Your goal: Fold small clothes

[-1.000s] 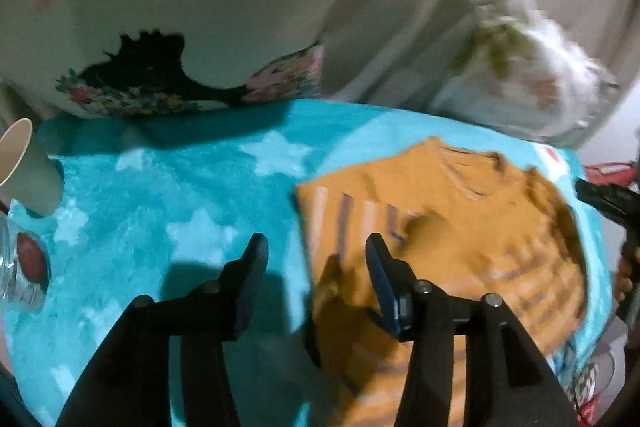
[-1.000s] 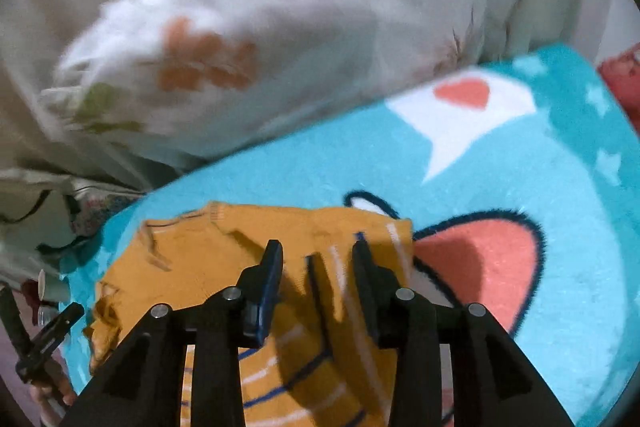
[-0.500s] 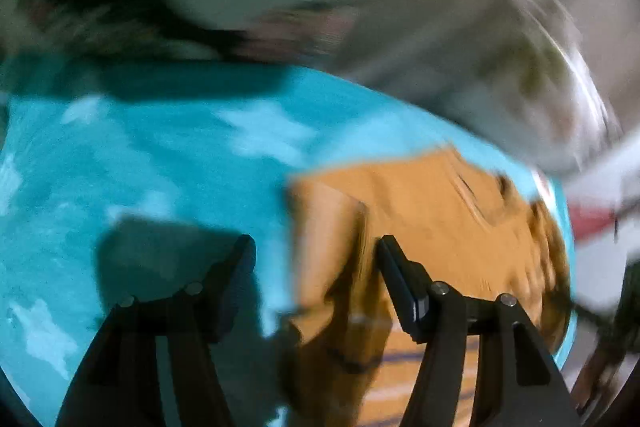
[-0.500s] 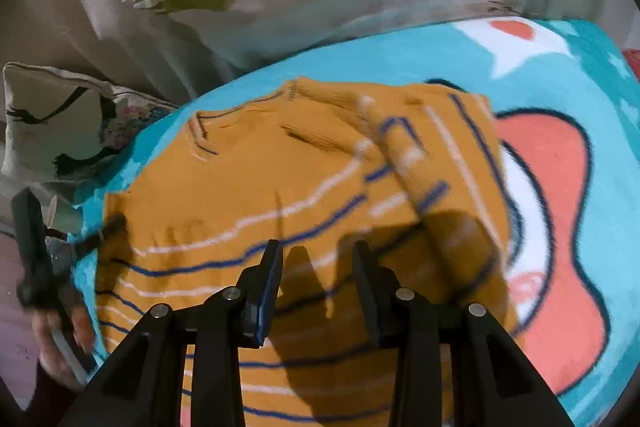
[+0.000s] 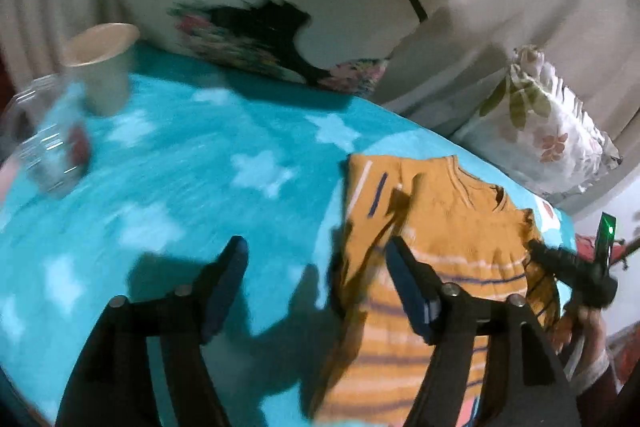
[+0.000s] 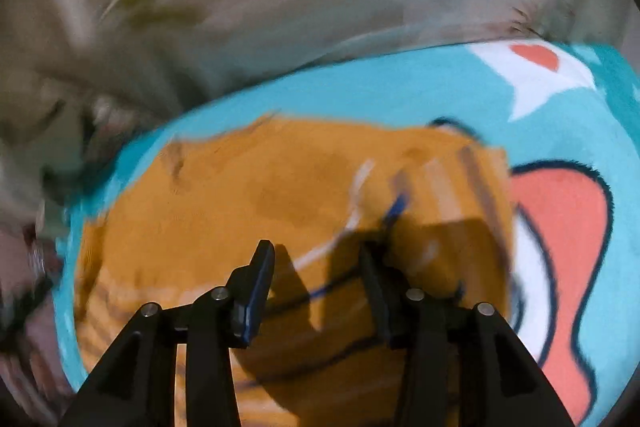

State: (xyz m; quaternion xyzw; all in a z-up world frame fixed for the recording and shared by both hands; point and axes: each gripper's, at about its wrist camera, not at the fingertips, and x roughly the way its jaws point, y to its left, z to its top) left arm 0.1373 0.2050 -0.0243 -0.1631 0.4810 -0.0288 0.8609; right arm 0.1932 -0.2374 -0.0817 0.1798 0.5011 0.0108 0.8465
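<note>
An orange shirt [image 5: 448,231] with white and navy stripes lies on a turquoise star blanket [image 5: 192,179], both sleeves folded in over its body. My left gripper [image 5: 318,247] hovers over the shirt's left edge, its jaws opening, nothing between them. In the right wrist view the same orange shirt [image 6: 248,195] fills the middle. My right gripper [image 6: 316,251] hangs just above it, jaws opening and empty. At the right edge of the left wrist view, the right gripper [image 5: 568,263] shows with a hand holding it.
A paper cup [image 5: 104,67] and a clear plastic container [image 5: 44,135] stand at the blanket's far left. Patterned pillows [image 5: 548,131] and a printed cushion [image 5: 280,7] line the back. The blanket's coral cartoon print [image 6: 560,239] lies right of the shirt.
The left gripper's jaws have widened and it swung back, bringing the cup into view. The right gripper dropped closer to the shirt and its jaws spread slightly. The shirt's left sleeve now lies folded in.
</note>
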